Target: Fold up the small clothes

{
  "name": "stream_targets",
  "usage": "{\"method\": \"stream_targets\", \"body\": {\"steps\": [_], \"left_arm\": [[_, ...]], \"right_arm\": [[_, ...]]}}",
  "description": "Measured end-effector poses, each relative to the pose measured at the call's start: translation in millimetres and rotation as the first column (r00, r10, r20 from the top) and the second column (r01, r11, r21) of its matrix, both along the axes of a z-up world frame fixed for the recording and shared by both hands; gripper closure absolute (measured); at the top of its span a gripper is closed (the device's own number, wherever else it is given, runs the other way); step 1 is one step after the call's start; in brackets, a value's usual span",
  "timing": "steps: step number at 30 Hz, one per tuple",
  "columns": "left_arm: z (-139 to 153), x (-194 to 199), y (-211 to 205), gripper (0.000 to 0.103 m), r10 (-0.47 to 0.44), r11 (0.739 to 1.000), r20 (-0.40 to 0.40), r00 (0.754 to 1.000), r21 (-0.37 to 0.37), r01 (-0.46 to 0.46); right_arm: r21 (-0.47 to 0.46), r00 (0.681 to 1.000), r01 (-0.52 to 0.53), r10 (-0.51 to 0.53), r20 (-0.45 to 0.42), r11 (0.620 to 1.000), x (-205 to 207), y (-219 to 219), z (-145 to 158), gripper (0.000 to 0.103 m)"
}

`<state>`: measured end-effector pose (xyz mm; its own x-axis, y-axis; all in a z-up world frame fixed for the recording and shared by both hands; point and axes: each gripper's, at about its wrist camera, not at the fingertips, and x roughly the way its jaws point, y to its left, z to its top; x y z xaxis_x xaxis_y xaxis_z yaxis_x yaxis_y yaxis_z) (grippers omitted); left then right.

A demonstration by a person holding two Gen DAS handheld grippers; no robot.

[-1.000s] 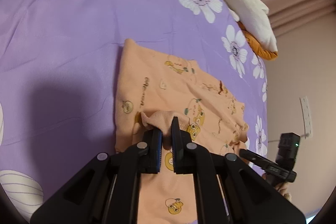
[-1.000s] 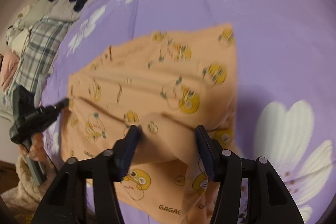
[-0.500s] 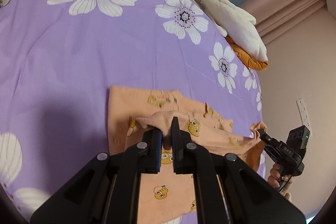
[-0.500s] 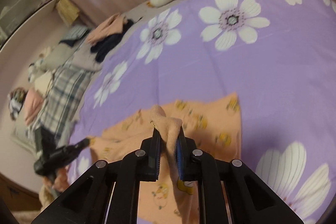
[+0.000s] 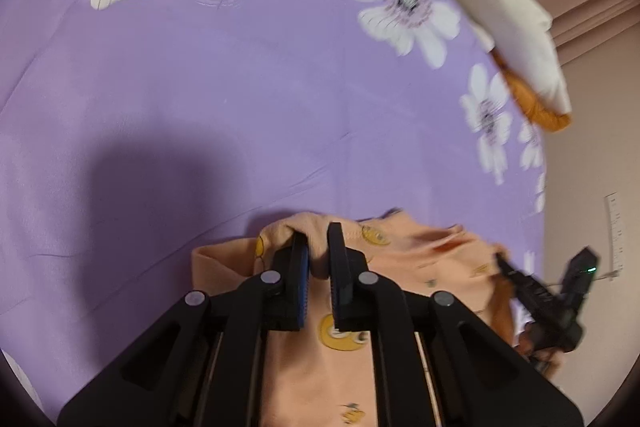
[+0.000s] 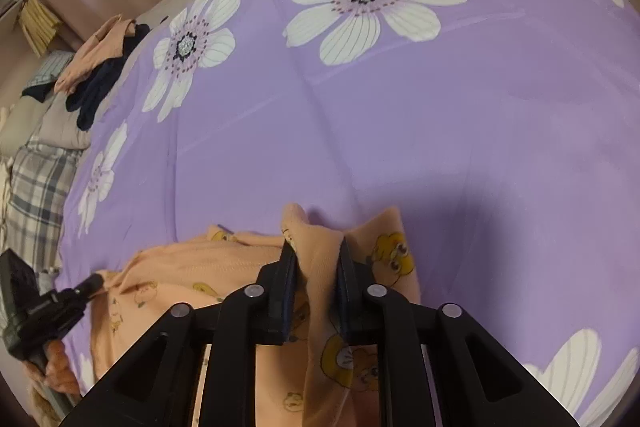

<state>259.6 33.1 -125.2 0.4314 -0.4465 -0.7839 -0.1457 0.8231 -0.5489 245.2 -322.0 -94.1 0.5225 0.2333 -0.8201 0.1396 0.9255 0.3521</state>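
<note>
A small orange garment (image 5: 404, 247) with yellow cartoon prints lies on a purple flowered bedsheet (image 5: 240, 115). My left gripper (image 5: 316, 233) pinches a bunched edge of it; the jaws are opening slightly, with cloth still pressed between the pads. In the right wrist view the garment (image 6: 216, 267) has another raised fold held in my right gripper (image 6: 316, 247), whose jaws are opening a little around the thick fold. Each gripper shows in the other's view, the right gripper (image 5: 504, 263) at the garment's right end and the left gripper (image 6: 94, 281) at its left end.
A white and orange plush (image 5: 504, 11) lies at the bed's far edge. A pile of dark and peach clothes (image 6: 100, 67) and a plaid blanket (image 6: 36, 187) sit at the left side. A wall socket (image 5: 616, 231) is on the right. Bare purple sheet (image 6: 440, 127) spreads ahead.
The right gripper closed on a fold of the garment. Both grippers then carried their edges forward over it, so much less cloth now lies ahead of the fingers.
</note>
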Motion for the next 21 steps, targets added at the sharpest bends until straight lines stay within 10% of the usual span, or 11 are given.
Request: {"method": "stream_targets", "body": {"steps": [3,7,21], "left_arm": [[1,-6,7,0.091,0.002,1.0,0.014,1.0,-0.02,-0.002],[23,-21,24,0.051,0.06,0.997,0.062,0.996,0.035,-0.062],[16,-129,15,0.041,-0.008,0.998,-0.01,1.0,0.059,0.008]], "right_arm": [[-0.087,0.998,0.057,-0.054,0.037,0.995,-3,-7,9,0.06],[-0.1,0.992,0.108,-0.101,0.073,0.989,-18,-26,25,0.057],[-0.043,1.0,0.005,-0.004,0.02,0.999,-121,-6,19,0.057]]}}
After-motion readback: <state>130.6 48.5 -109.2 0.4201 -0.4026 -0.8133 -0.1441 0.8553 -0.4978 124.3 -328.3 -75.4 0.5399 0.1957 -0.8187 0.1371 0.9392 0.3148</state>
